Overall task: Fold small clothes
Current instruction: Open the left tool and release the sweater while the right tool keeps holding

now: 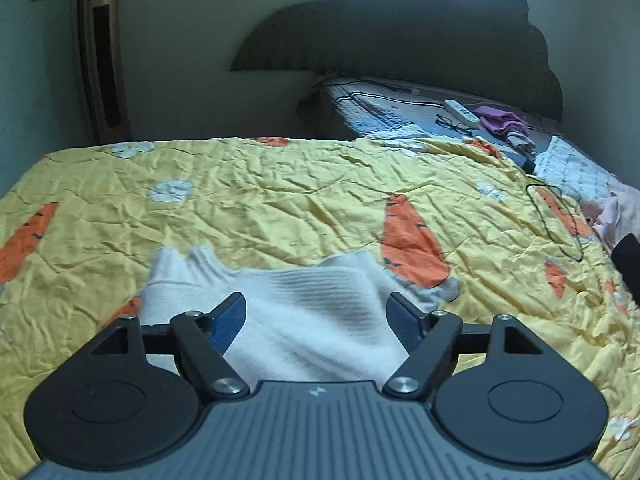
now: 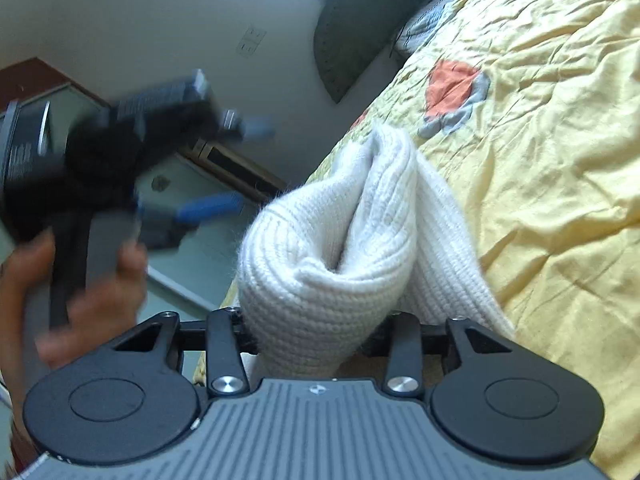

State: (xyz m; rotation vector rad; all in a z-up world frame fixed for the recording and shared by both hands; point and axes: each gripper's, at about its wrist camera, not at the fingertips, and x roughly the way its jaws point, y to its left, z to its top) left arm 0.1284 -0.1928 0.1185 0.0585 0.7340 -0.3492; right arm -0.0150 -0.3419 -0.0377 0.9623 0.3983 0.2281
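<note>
A small white ribbed knit garment [image 1: 312, 312] lies bunched on the yellow carrot-print quilt [image 1: 280, 200]. My left gripper [image 1: 318, 312] is open, its blue-padded fingers [image 1: 230, 318] spread wide just over the garment, holding nothing. In the right wrist view the garment [image 2: 328, 248] is lifted and folded into a thick bundle between my right gripper's fingers; the gripper [image 2: 316, 332] is shut on it, fingertips hidden by the knit. The left gripper [image 2: 248, 164] shows there too, blurred, open, held in a hand at the left, apart from the garment.
The quilt [image 2: 540, 140] covers the bed. At the far right lie a power strip [image 1: 462, 111], glasses [image 1: 452, 124], purple cloth [image 1: 500, 118], pink cloth [image 1: 616, 216] and a black cable [image 1: 556, 220]. A dark headboard [image 1: 420, 28] and a tower fan [image 1: 104, 52] stand behind.
</note>
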